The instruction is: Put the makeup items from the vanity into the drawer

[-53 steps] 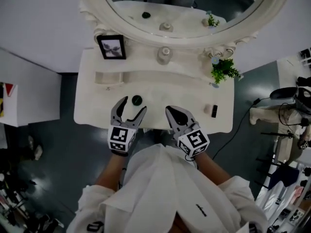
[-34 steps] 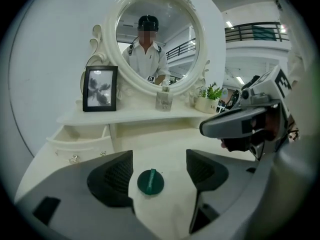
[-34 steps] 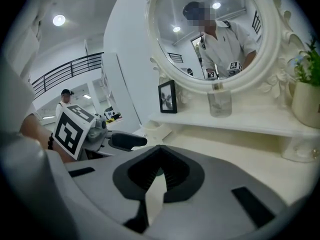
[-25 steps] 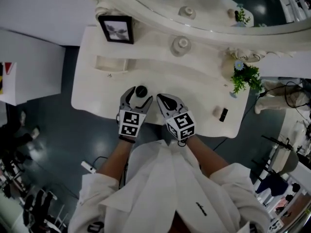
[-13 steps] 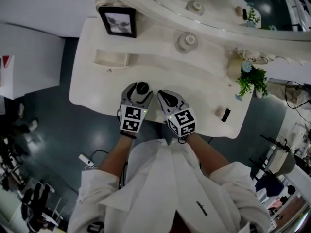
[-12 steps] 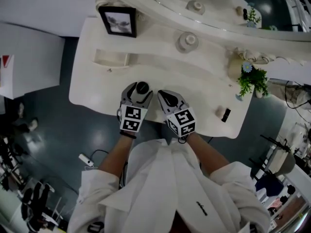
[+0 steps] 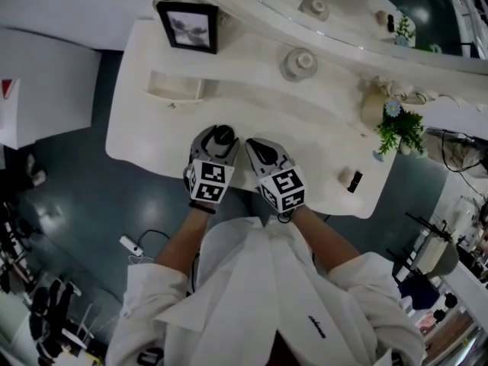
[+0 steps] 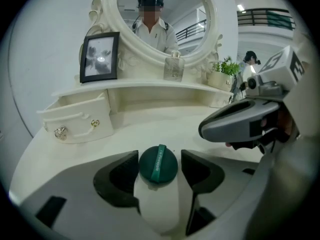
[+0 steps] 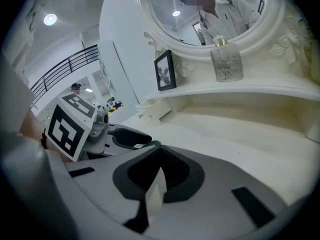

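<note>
Left claw (image 7: 216, 139): is closing round the green-capped white bottle (image 8: 158, 166), pads not yet pressing on it | Bottle: is standing upright near the front edge of the white bench (image 7: 305, 120), well apart from the small drawer (image 8: 75, 119) at back left | Right claw (image 9: 159, 176): is hovering just beside the left one, clenched and empty

The vanity (image 7: 305, 128) held one green-capped bottle (image 8: 158, 165); one small dark item (image 7: 354, 181); one framed picture (image 7: 189, 26); one glass perfume bottle (image 7: 300, 63); one potted plant (image 7: 396, 124); it had one open drawer (image 7: 177, 88); one oval mirror (image 8: 190, 9) was mounted behind it.
</note>
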The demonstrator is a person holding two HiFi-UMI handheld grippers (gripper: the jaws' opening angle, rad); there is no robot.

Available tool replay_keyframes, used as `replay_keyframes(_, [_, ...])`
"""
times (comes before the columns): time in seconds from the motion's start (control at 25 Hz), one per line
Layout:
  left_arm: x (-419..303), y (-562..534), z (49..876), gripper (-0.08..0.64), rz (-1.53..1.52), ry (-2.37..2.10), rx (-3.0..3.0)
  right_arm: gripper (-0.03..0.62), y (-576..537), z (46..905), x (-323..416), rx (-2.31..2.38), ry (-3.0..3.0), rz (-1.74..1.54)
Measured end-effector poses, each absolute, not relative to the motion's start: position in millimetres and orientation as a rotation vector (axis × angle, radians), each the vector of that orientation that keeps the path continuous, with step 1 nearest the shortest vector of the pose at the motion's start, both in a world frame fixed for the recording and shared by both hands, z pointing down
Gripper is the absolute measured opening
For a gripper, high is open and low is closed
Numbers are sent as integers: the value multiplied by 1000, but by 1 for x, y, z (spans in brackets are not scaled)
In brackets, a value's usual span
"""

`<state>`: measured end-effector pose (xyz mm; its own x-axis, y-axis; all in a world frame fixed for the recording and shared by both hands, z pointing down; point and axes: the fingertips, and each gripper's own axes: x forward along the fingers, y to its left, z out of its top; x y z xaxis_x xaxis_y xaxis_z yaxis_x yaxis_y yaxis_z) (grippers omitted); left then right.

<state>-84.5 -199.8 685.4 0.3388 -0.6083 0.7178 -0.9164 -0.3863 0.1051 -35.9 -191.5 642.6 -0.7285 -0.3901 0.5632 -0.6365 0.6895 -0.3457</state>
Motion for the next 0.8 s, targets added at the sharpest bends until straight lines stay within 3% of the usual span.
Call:
replay_keyframes(0.52, [-91, -205, 687, 228, 813, -1388, 2095, 18, -190, 638, -38, 795, -2456, 738])
replay_keyframes(0.8, [-95, -201, 689, 142, 837, -1395, 2064, 18, -191, 635, -39, 796, -2460, 729])
